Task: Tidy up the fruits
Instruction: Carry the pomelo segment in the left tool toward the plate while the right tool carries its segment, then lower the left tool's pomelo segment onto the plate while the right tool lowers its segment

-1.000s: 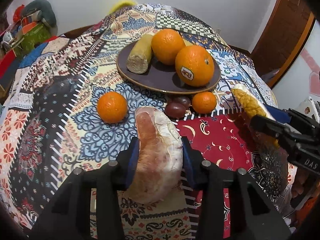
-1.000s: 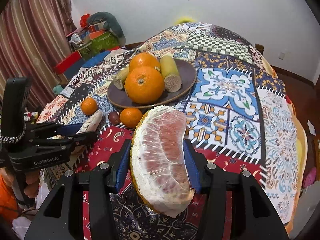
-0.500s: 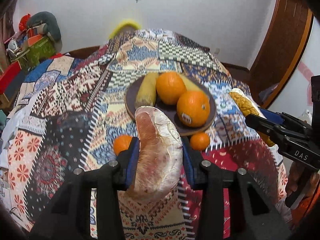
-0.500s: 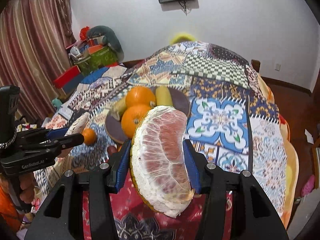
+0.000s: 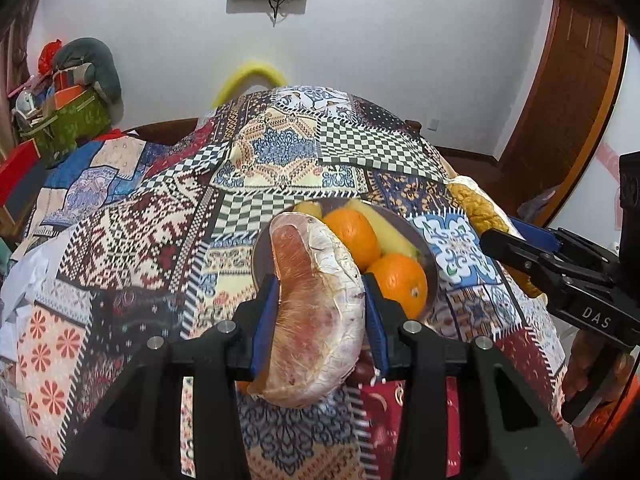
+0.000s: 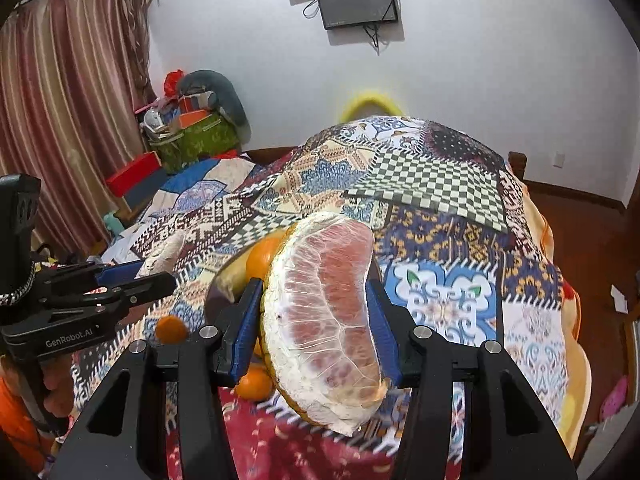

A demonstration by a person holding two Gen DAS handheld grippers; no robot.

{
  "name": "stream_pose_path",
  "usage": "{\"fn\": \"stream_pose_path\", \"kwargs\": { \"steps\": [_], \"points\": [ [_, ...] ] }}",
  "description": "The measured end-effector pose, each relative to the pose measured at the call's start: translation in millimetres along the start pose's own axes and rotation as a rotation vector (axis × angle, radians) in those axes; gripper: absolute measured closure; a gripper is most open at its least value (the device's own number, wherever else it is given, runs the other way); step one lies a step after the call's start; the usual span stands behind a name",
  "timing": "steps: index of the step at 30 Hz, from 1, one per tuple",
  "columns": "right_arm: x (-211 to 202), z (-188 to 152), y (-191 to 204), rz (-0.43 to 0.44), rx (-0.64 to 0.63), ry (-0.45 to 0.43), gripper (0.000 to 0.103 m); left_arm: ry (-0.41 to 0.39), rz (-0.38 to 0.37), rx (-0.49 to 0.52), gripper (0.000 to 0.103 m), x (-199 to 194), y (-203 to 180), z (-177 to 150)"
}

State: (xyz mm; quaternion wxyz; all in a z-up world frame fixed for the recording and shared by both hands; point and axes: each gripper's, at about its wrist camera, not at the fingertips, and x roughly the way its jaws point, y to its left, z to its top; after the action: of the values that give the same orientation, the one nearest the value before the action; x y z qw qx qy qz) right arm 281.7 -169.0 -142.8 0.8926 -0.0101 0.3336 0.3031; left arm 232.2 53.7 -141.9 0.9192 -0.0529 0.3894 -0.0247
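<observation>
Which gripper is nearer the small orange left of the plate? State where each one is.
Left. The left gripper hangs just above the small orange; the right gripper is off to its right, nearer the plate's front edge.

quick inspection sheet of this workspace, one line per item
Surface: patchwork cloth covers the table.
Job's things: plate holds two oranges and a banana; small oranges lie on the cloth.
Clutter: nothing seen.
Grippers: left gripper shut on pomelo wedge; right gripper shut on pomelo slice.
Cables: cord hangs below wall screen.
Surroundings: curtain, green box pile, wooden door.
</observation>
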Motion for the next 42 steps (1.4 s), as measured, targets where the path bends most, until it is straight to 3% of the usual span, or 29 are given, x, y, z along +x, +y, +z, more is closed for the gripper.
{"fn": "stream_pose_path", "kwargs": {
  "steps": [13,14,15,18,27,31,33,40,42],
  "points": [
    [50,17,-8,0.048,-0.010,0.041,0.056,-0.007,-0.031,0.026,0.063,43,-3,31],
    [53,17,-8,0.050,-0.012,0.046,0.056,-0.005,-0.034,0.029,0.066,46,-4,33],
    [57,17,-8,0.052,-0.015,0.051,0.056,-0.005,-0.038,0.033,0.078,49,-5,34],
    [65,18,-6,0.064,-0.022,0.064,0.056,0.008,-0.038,0.040,0.082,58,-6,37],
    [85,15,-3,0.101,-0.029,0.124,0.055,0.011,-0.040,0.034,0.082,65,-1,39],
    [91,12,-3,0.104,-0.037,0.152,0.054,0.021,-0.034,0.020,0.081,69,3,37],
    [91,12,-4,0.104,-0.032,0.157,0.054,0.029,-0.041,0.014,0.073,69,5,36],
    [93,10,-9,0.098,-0.016,0.179,0.053,0.079,-0.027,0.004,0.062,78,9,27],
    [91,10,-8,0.085,-0.025,0.178,0.047,0.089,-0.030,-0.002,0.059,79,10,25]
  ]
}}
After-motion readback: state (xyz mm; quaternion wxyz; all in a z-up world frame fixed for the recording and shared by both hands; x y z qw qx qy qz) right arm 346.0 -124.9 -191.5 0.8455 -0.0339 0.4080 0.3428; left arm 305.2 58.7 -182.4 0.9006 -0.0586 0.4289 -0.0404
